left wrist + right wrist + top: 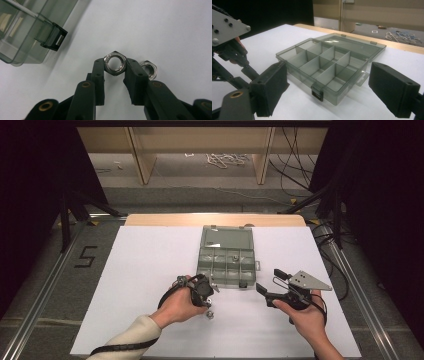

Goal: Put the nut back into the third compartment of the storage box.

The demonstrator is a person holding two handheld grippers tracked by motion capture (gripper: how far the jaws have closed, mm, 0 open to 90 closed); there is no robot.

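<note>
Left tool (pixel 115 65) pinching hex nut (pixel 115 63), right tool (pixel 328 92) spread — facing open organizer box (pixel 329 62)

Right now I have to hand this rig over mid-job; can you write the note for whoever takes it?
Left gripper: jaws closed on a steel hex nut, low over the white table, near the box's front corner.
Right gripper: open, holding nothing, aimed at the compartment box.
Things: the box lies open, lid flat behind it; the compartments I can see look empty. A second nut lies on the table beside the held one.
Done: first nut gripped.
Left: probably carry it into a compartment, then fetch the second nut.
</note>
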